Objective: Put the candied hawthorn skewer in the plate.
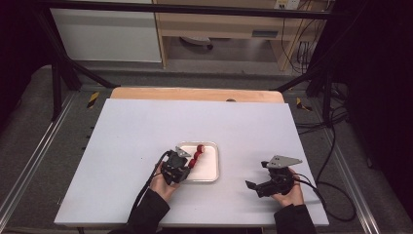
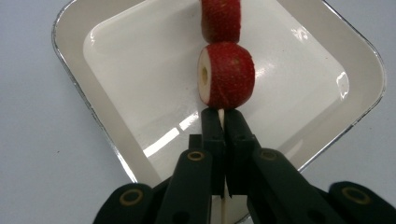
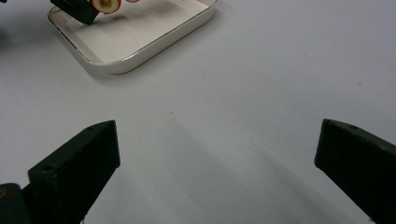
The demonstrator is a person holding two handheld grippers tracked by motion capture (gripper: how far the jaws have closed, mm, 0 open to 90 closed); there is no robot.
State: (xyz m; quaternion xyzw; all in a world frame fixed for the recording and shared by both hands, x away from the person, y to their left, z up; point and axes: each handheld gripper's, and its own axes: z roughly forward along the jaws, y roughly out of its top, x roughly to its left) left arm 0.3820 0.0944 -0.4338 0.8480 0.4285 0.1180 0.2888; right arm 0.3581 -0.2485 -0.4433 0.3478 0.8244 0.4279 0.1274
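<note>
The left gripper (image 2: 219, 122) has its fingers (image 2: 211, 133) pinched tight on a thin wooden skewer (image 2: 221, 116), and that skewer carries red fruit slices (image 2: 227, 74) strung one above the other. The whole thing hangs over the white square tray (image 1: 210, 168), which sits on the pale surface (image 1: 126, 136) near the middle. In the high view the slices (image 1: 196, 155) line up over the tray's left half, the left gripper (image 1: 187, 168) just at the tray's left edge. Over on the right, the right gripper (image 3: 217, 163) hovers above bare surface well apart from the tray (image 3: 154, 44), its fingers (image 3: 88, 154) spread wide with nothing between them. In the high view it (image 1: 253, 187) points left toward the tray.
</note>
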